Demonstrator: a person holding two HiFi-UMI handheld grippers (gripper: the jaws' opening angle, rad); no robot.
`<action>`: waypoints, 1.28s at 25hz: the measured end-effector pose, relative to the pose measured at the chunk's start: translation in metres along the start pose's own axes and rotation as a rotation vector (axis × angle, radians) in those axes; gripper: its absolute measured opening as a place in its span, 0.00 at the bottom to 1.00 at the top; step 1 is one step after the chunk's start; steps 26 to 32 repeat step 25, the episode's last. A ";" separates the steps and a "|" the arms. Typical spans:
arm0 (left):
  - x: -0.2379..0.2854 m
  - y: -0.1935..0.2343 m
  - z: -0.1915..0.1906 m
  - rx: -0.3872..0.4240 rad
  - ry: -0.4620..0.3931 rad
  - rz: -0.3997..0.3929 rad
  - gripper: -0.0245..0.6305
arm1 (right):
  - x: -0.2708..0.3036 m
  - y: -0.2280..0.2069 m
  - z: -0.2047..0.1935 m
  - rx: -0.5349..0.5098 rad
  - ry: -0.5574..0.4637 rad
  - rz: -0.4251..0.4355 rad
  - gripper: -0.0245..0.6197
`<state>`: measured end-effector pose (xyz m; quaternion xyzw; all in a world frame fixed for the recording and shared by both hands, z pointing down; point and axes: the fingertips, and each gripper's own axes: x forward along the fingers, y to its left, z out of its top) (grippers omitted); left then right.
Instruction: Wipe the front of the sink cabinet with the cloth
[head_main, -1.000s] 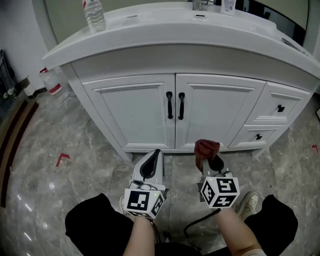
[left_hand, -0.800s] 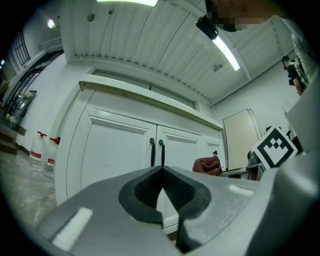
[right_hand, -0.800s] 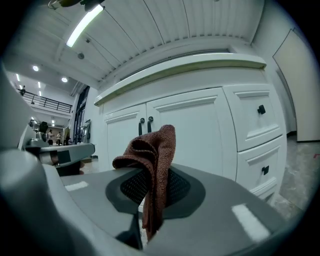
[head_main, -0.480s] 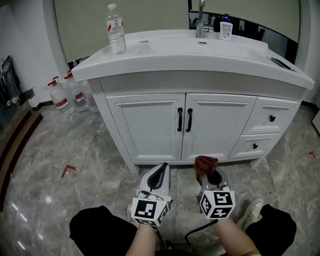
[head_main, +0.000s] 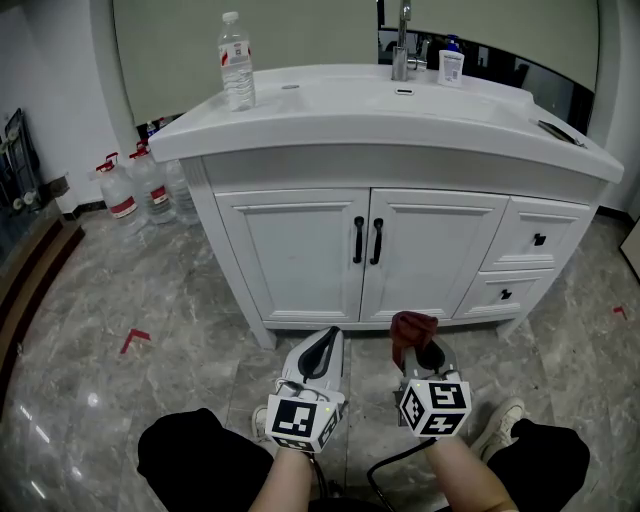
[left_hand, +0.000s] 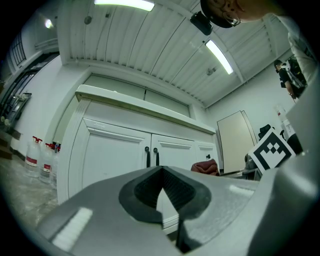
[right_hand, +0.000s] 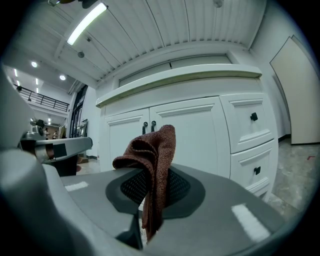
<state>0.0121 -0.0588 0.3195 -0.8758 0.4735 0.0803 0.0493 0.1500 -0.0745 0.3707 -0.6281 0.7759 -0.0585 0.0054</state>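
The white sink cabinet (head_main: 370, 250) stands ahead with two doors, black handles (head_main: 366, 240) and two small drawers (head_main: 520, 265) on its right. A dark red cloth (head_main: 411, 330) is pinched in my right gripper (head_main: 420, 345), which is shut on it and held low, a short way off the cabinet's base. In the right gripper view the cloth (right_hand: 152, 165) sticks up from between the jaws, folded over. My left gripper (head_main: 320, 348) hangs beside it to the left, shut and holding nothing (left_hand: 161, 187). Both point at the cabinet doors (left_hand: 130, 155).
A plastic water bottle (head_main: 237, 75) stands on the countertop's left end; a tap (head_main: 401, 45) and a small bottle (head_main: 452, 65) are at the back. Several water jugs (head_main: 140, 185) sit on the marble floor left of the cabinet. The person's knees and a shoe (head_main: 498, 420) show below.
The head view has tipped up and drawn back, so the whole countertop now shows. Both grippers sit lower in view and are shut as before, with the cloth still in the right one.
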 end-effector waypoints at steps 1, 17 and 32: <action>0.001 -0.001 -0.001 0.002 0.001 0.000 0.04 | 0.000 0.000 0.000 0.000 -0.001 0.001 0.16; 0.007 0.001 -0.015 -0.001 0.036 0.001 0.04 | 0.005 0.000 -0.004 0.021 0.002 0.006 0.16; 0.008 0.002 -0.019 -0.002 0.044 0.006 0.04 | 0.007 0.000 -0.007 0.022 0.007 0.011 0.16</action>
